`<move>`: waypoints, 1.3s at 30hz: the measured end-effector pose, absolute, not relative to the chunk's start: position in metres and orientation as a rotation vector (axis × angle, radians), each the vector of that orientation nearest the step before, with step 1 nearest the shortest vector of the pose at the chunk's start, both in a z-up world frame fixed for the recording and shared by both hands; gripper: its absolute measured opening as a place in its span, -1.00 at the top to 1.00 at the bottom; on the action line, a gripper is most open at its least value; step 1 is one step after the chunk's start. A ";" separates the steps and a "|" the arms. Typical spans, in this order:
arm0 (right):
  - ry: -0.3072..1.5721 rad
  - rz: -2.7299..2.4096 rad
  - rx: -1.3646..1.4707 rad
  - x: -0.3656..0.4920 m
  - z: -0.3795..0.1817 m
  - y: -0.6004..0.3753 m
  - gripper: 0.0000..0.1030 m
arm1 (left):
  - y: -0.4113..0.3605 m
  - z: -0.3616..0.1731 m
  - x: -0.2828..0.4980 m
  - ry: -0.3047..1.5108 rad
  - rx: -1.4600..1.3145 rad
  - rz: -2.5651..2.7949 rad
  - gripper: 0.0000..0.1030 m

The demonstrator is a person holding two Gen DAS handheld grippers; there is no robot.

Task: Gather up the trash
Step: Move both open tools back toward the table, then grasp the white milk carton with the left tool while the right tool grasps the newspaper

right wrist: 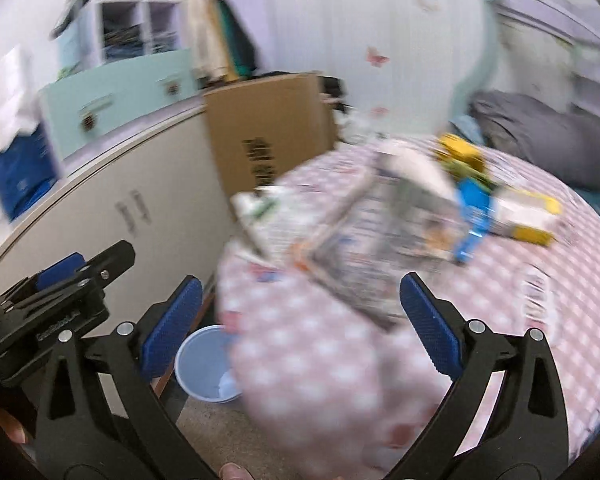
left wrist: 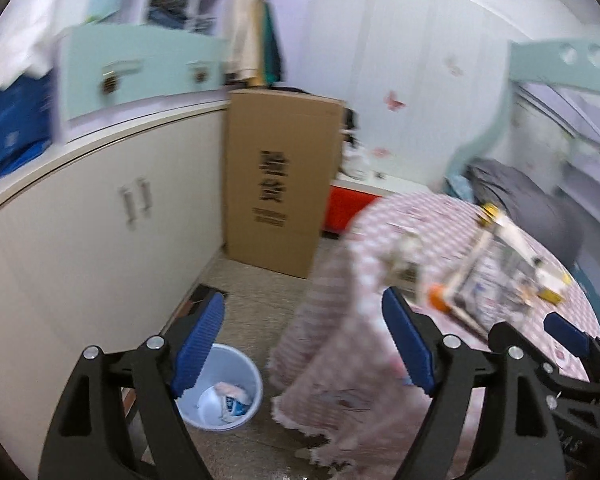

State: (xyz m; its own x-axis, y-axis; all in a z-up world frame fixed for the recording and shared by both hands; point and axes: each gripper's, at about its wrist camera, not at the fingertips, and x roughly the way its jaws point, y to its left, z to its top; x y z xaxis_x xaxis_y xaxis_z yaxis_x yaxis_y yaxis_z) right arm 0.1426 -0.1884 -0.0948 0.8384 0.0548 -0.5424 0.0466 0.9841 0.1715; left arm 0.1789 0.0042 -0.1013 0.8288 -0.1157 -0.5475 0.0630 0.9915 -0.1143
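I am holding my left gripper (left wrist: 304,344) and right gripper (right wrist: 302,322) wide open and empty, since the bin (left wrist: 236,364) below is receiving trash and more wrappers (right wrist: 472,216) are waiting on the table (right wrist: 320,360).

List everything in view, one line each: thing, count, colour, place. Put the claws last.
Bin: one, pale blue, on the floor beside the bed, trash inside.
Cardboard box: one, brown, upright against the cabinet.
Cabinet: one, cream, along the left.
Bedspread: one, pink checked, draped over the bed.
Wrappers and cartons: several, blurred, white, yellow, blue, on the bedspread.
Grey bedding: one heap, at the far end of the bed.
Left claw: black, blue pads, open, empty.
Right claw: same, open, empty.
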 end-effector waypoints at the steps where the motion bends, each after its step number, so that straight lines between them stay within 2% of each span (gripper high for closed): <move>1: 0.578 -0.013 0.203 0.141 -0.096 -0.199 -0.88 | -0.004 -0.102 0.180 0.589 -0.087 -0.115 -0.54; 9: 0.594 -0.052 0.365 0.140 -0.115 -0.255 -0.88 | -0.064 -0.114 0.204 0.644 -0.046 -0.227 -0.53; 16: 0.609 -0.019 0.457 0.150 -0.123 -0.276 -0.88 | -0.083 -0.130 0.239 0.688 -0.041 -0.238 -0.27; 18: 0.607 0.004 0.486 0.156 -0.123 -0.278 -0.88 | -0.085 -0.132 0.248 0.695 -0.037 -0.241 -0.17; 21: 0.601 0.028 0.536 0.162 -0.124 -0.282 -0.87 | -0.087 -0.136 0.261 0.729 -0.056 -0.265 0.12; 23: 0.593 0.041 0.554 0.167 -0.122 -0.283 -0.87 | -0.086 -0.138 0.267 0.741 -0.065 -0.270 0.45; 26: 0.586 0.070 0.570 0.172 -0.121 -0.280 -0.84 | -0.085 -0.138 0.266 0.730 -0.084 -0.278 0.54; 31: 0.598 0.101 0.609 0.183 -0.123 -0.277 -0.58 | -0.079 -0.133 0.250 0.671 -0.091 -0.264 0.69; 32: 0.600 0.100 0.612 0.185 -0.124 -0.277 -0.55 | -0.077 -0.131 0.246 0.655 -0.094 -0.264 1.00; 35: 0.619 0.113 0.651 0.194 -0.129 -0.279 -0.42 | -0.077 -0.126 0.239 0.633 -0.087 -0.259 1.00; 38: 0.620 0.111 0.669 0.199 -0.131 -0.281 -0.15 | -0.080 -0.128 0.239 0.644 -0.077 -0.276 1.00; 39: 0.614 0.107 0.669 0.198 -0.130 -0.281 0.01 | -0.080 -0.129 0.240 0.657 -0.076 -0.275 1.00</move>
State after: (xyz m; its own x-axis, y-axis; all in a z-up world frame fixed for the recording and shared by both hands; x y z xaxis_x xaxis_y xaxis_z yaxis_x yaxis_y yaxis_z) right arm 0.1977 -0.2809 -0.1304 0.8188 0.2845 -0.4987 0.0988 0.7858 0.6105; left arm 0.2405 -0.0801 -0.1293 0.7569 -0.2760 -0.5924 0.2281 0.9610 -0.1562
